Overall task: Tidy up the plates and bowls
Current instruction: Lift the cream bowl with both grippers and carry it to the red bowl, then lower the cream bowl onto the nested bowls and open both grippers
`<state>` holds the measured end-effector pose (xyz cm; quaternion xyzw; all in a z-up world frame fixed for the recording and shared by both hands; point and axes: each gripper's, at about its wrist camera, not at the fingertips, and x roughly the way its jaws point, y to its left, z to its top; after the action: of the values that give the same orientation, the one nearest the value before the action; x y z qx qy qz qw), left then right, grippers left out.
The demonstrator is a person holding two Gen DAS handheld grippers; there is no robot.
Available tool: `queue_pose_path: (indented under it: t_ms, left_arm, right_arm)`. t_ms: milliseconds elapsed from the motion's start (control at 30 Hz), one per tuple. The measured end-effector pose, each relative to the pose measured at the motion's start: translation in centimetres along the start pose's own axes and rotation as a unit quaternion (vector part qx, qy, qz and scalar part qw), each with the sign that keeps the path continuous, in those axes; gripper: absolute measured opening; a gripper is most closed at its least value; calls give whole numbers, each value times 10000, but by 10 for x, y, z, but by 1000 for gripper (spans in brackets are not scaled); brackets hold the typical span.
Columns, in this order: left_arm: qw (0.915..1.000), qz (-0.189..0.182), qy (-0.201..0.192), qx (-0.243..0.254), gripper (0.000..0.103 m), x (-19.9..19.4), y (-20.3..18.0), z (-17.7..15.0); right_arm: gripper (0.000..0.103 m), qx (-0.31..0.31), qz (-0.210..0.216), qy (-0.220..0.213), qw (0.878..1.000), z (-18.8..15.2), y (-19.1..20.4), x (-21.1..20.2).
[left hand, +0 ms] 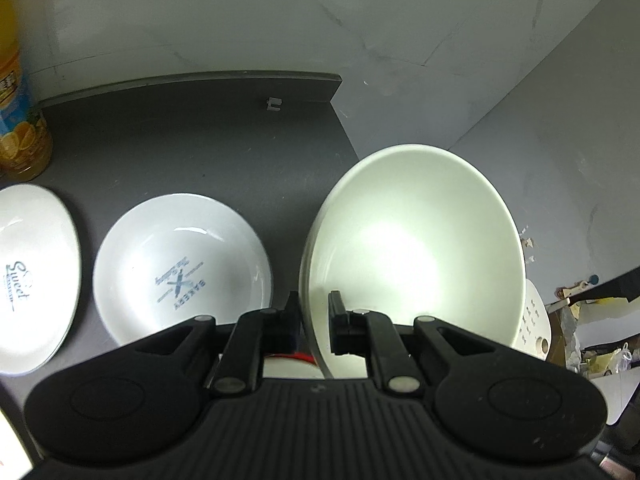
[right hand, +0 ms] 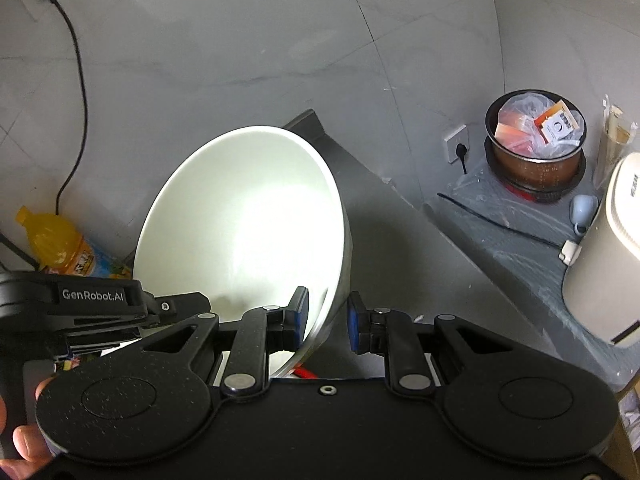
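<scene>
A large plain white bowl hangs tilted in the air over the right end of the dark counter. My left gripper is shut on its near rim, one pad inside and one outside. In the right wrist view the same bowl fills the middle, and my right gripper is shut on another part of the rim. Two white printed plates lie flat on the counter: a "BAKERY" plate and a "Sweet" plate left of it.
An orange juice bottle stands at the counter's back left by the wall. To the right, a lower surface holds a copper pot full of bags and a cream appliance. A black cable hangs from a wall socket.
</scene>
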<state>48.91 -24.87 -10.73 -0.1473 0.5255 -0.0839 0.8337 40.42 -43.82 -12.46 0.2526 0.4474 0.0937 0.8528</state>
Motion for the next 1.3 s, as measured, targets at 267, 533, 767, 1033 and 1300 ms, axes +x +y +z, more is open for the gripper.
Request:
queue_pose_path:
  t_ms: [267,533,767,1033,1300]
  left_arm:
    - [9998,-213,-37,-42,11,-33,14,-23]
    - [9996,-249,55,-73,11,-43,31,-44]
    - [9996,-120,242,-95,13,-37,44,-63]
    - [9991,-39,387,-140,13,-36,54,-76]
    - [9984,118,532,-138,14,-26,61,-88]
  right_arm:
    - [21,-82,41,54,9999,-21,13,-21]
    - [21,-200,15,302,9993,-45,21,-25]
    - [22,-245,-17,576,9980,-62,25,-20]
    - [22,-291,-26,757,9967,-75,25,-18]
    - [23,-342,-127,1050,9938,-87,25,-8]
